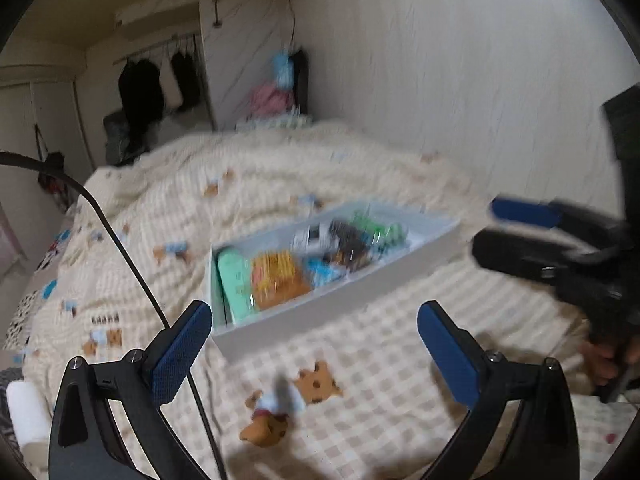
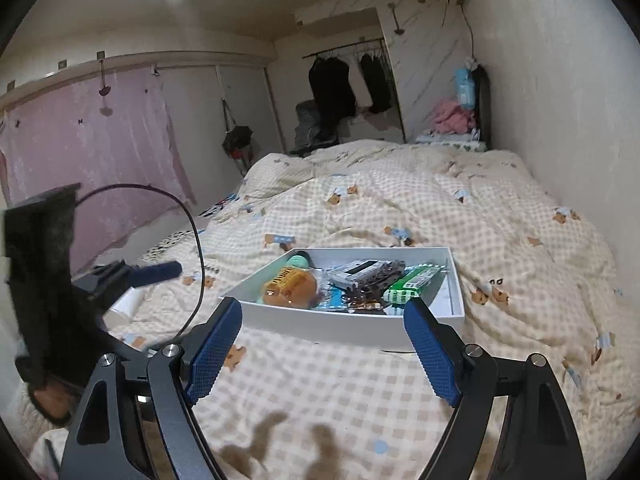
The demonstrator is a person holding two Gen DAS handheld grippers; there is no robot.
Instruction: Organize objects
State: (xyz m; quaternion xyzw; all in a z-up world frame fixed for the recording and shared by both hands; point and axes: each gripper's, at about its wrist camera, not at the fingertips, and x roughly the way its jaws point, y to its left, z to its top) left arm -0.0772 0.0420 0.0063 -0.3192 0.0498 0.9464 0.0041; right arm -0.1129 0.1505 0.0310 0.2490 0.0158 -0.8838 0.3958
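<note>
Packets [image 2: 352,280] in white box [image 2: 348,326]: print unreadable.

Your left wrist view is motion-smeared throughout: contents of the white box [image 1: 320,308] read only as colour blobs, no labels legible. The right claw [image 1: 486,226] there is blurred and cut off by the frame's right edge, so you can't judge its gap from that view. Box near wall hides the lower parts of the packets in the right wrist view; print on the green packet [image 2: 412,282] is too small to read. The left claw [image 2: 160,271] is a blur, one finger hidden. Dark hanging clothes [image 2: 332,86] lack detail.
</note>
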